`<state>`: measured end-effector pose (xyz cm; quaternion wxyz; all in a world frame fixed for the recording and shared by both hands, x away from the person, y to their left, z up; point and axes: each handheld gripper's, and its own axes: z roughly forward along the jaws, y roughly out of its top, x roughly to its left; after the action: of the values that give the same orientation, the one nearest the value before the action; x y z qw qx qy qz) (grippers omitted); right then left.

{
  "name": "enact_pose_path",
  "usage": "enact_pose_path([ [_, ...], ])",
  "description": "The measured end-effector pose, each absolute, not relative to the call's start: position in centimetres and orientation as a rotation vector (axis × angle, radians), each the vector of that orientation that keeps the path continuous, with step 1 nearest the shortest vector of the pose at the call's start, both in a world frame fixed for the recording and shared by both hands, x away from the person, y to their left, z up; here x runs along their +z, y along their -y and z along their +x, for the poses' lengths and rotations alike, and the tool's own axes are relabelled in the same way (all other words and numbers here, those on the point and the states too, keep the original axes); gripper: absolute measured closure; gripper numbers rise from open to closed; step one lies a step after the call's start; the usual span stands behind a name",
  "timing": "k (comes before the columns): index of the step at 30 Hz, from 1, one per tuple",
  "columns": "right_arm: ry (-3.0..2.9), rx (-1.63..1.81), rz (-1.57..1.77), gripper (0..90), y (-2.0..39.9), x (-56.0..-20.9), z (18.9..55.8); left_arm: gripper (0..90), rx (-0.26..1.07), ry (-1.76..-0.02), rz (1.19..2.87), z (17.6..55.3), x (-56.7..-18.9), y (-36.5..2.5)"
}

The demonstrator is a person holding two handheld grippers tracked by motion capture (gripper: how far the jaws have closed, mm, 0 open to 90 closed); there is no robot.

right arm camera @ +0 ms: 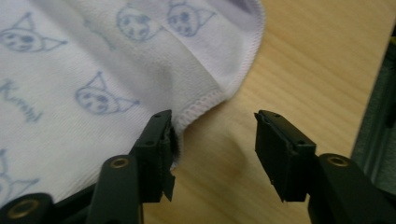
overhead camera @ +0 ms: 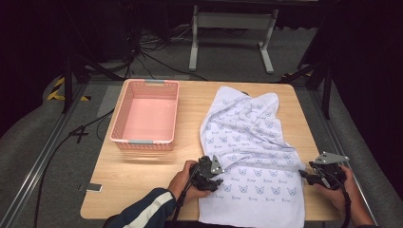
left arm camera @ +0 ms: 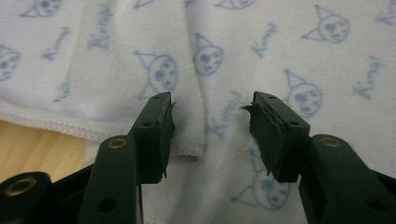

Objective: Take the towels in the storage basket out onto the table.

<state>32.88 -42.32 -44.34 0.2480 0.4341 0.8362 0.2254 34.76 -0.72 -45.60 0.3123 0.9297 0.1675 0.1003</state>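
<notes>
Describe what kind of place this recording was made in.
Probably a lab or studio set up for recording, not a home: a wooden table ringed by metal rails, loose cables on grey carpet, dark surroundings. A pink basket and a printed towel lie on the table.

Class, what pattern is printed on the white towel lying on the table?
Pale blue cartoon faces with pointed ears, plus small script words, on the towel; clearest in the left gripper view.

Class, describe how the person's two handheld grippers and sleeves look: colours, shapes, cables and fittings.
Both grippers are black. The left gripper and the right gripper each carry a grey three-cornered plate on top and trail a black cable. Seen close, the jaws are blocky, with ragged dark pads, small screw holes and brass-coloured bushings. The left forearm wears a dark blue sleeve with a white stripe.
</notes>
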Motion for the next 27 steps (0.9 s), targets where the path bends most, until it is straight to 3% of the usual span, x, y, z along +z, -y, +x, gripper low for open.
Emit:
enact_pose_path([
  [4, -2.253, 0.610, 1.180, 43.4, 42.2, -44.4, 34.0, 50.2, 0.397, -0.549, 2.444, 36.1, -45.6, -0.6],
  [16, -2.255, 0.600, 1.124, 41.7, 41.3, -44.4, 34.8, 50.9, 0.376, -0.623, 2.437, 36.8, -45.5, -2.2],
  [27, -2.408, 0.680, 1.114, 46.5, 41.2, -44.3, 30.8, 51.4, 0.364, -0.627, 2.442, 36.3, -45.5, -3.0],
])
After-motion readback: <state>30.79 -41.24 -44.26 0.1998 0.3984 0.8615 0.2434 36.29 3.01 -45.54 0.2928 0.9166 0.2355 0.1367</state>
